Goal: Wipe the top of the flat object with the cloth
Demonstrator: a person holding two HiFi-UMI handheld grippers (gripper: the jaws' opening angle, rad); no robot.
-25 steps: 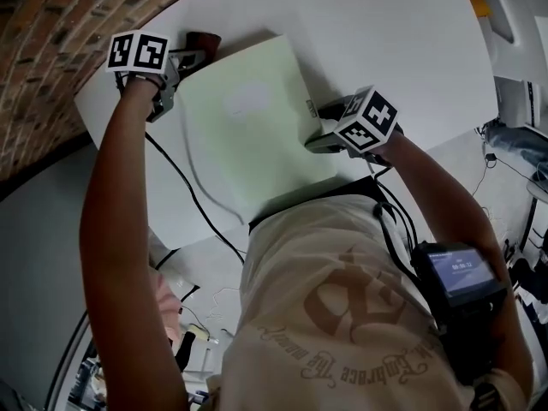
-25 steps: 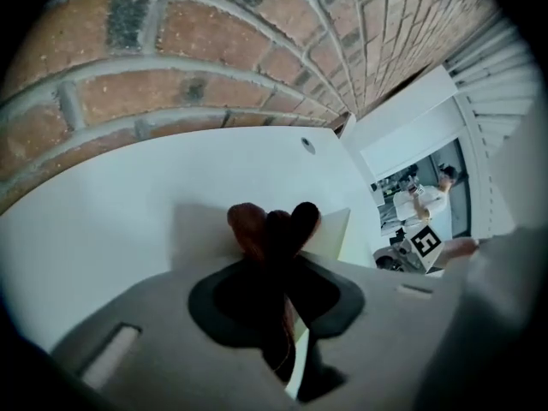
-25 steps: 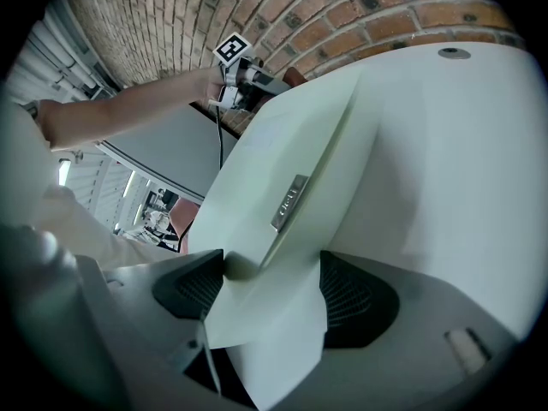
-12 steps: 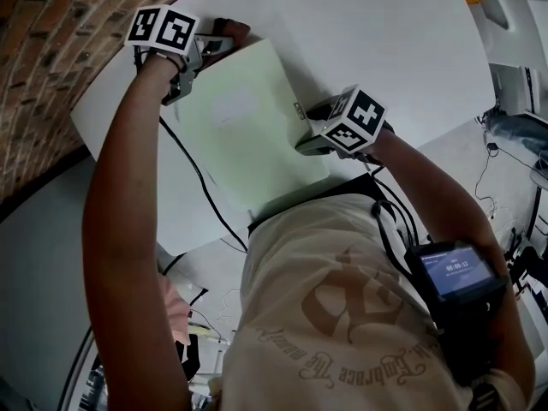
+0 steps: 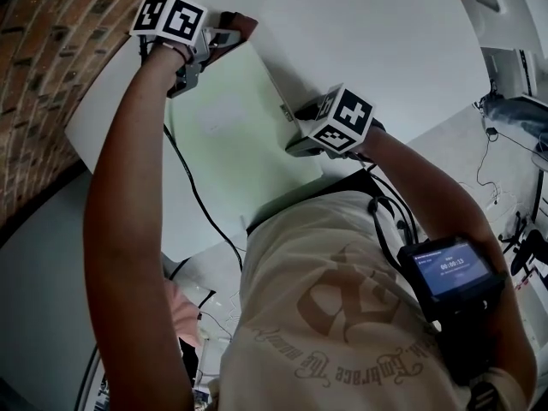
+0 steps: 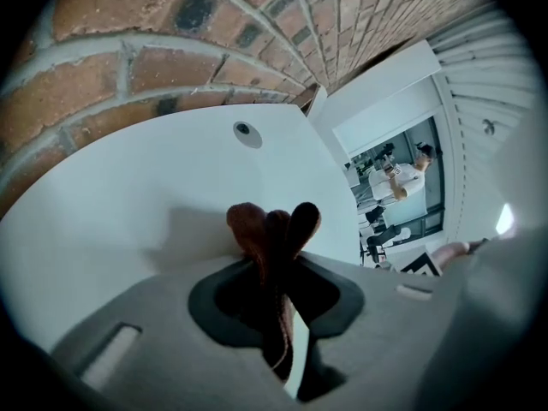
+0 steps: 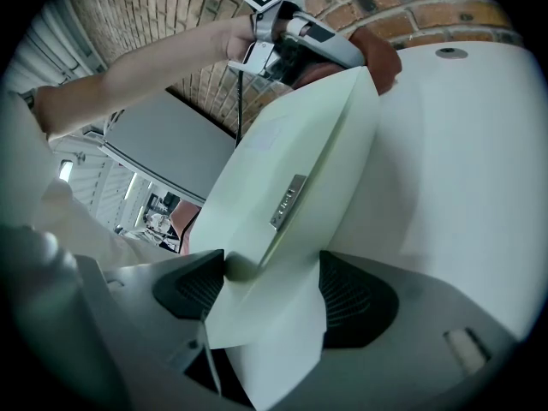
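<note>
The left gripper (image 5: 221, 37) is closed on a brown cloth (image 5: 241, 26) at the far corner of the pale green board (image 5: 231, 135). The right gripper (image 5: 297, 128) clamps the board's edge.

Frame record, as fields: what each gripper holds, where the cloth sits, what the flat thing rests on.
left gripper: shut on cloth
cloth position: reddish-brown, at far corner of flat object
right gripper: shut on flat object's right edge
flat object: pale green, on white table
backdrop: brick wall beside table
</note>
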